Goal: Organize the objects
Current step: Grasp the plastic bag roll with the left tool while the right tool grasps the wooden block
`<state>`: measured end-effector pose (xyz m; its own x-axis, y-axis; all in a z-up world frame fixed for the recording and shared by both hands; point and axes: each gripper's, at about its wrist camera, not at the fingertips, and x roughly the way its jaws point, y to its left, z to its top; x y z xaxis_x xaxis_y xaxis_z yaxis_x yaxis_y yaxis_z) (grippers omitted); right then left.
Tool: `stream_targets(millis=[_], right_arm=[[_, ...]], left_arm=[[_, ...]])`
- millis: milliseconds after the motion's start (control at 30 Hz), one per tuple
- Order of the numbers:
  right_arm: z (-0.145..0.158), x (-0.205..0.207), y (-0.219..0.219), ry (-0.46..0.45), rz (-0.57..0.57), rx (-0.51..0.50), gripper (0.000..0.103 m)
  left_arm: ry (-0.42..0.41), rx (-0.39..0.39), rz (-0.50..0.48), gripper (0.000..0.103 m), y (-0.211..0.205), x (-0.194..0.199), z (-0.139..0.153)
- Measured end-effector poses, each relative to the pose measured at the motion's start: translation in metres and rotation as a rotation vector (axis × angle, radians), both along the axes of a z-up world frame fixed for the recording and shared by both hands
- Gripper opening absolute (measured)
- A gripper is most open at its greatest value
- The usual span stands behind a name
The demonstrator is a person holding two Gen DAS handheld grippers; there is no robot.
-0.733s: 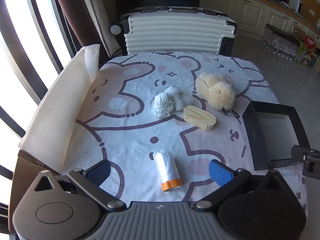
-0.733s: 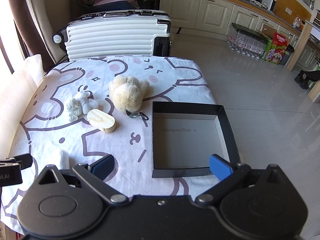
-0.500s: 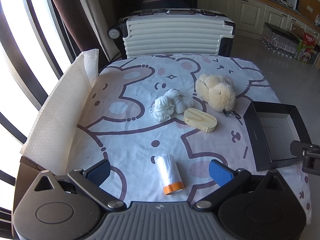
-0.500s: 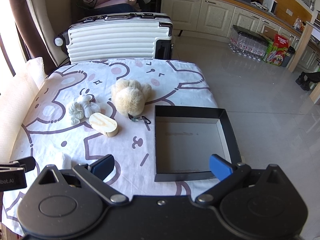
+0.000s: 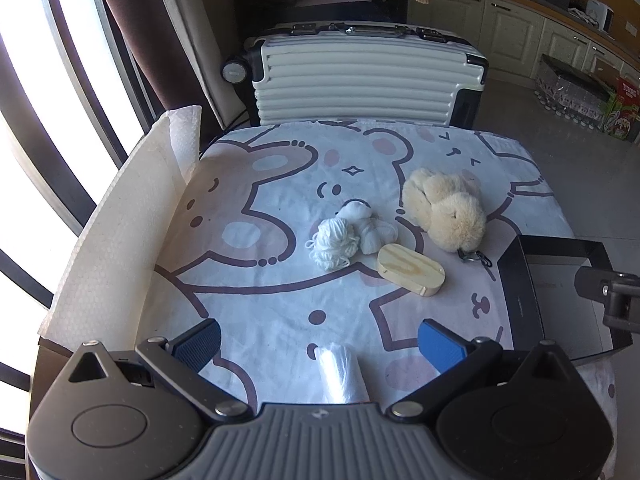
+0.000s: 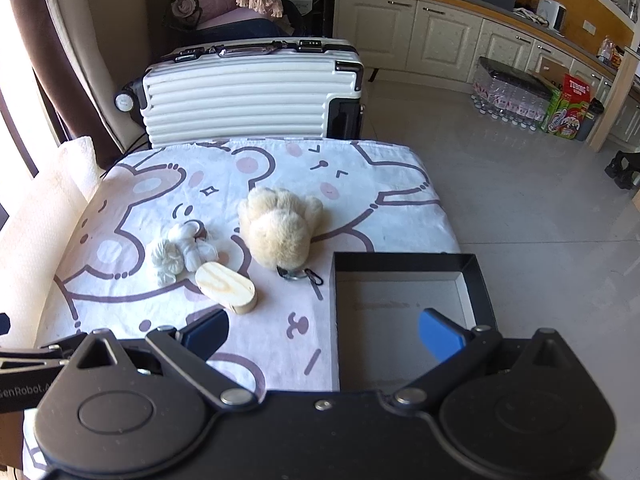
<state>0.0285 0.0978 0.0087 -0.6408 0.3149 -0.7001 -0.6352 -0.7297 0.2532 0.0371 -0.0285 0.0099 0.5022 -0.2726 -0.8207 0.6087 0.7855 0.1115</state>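
On the bear-print cloth lie a cream plush keychain [image 5: 448, 212] [image 6: 280, 228], white yarn bundles [image 5: 346, 236] [image 6: 180, 250] and an oval wooden box [image 5: 412, 269] [image 6: 226, 286]. A clear plastic-bag roll [image 5: 340, 372] lies just below my open left gripper [image 5: 320, 344], between its blue pads. An empty black box [image 6: 400, 268] [image 5: 520, 280] sits at the cloth's right edge. My open right gripper [image 6: 324, 334] hovers over the box's near left wall, holding nothing.
A white ribbed suitcase [image 5: 360, 76] [image 6: 248, 96] stands behind the table. A white foam sheet [image 5: 120, 220] stands upright along the left edge by the window. Tiled floor and kitchen cabinets [image 6: 440, 36] lie to the right.
Both grippers have moved forward and lower over the table. The plastic-bag roll has slid toward the bottom of the left wrist view, now partly hidden by the gripper body.
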Motion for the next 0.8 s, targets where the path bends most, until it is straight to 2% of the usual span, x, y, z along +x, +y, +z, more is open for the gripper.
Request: stream_targets(millis=[400,567,800], right_arm=[[0.003,-0.053,0.020,-0.001,0.001,-0.016,0.103],[-0.003,-0.072,0.026,-0.004,-0.003,-0.030,0.103],[-0.010,-0.101,0.031,0.004,-0.005,-0.050,0.103]], left_arm=[[0.006,0.001,0.015,0.103,-0.012,0.040,0.002],[0.020,0.013,0.021,0.103,-0.015,0.049,-0.010],[0.096,-0.001,0.045,0.103,-0.008,0.056,-0.038]])
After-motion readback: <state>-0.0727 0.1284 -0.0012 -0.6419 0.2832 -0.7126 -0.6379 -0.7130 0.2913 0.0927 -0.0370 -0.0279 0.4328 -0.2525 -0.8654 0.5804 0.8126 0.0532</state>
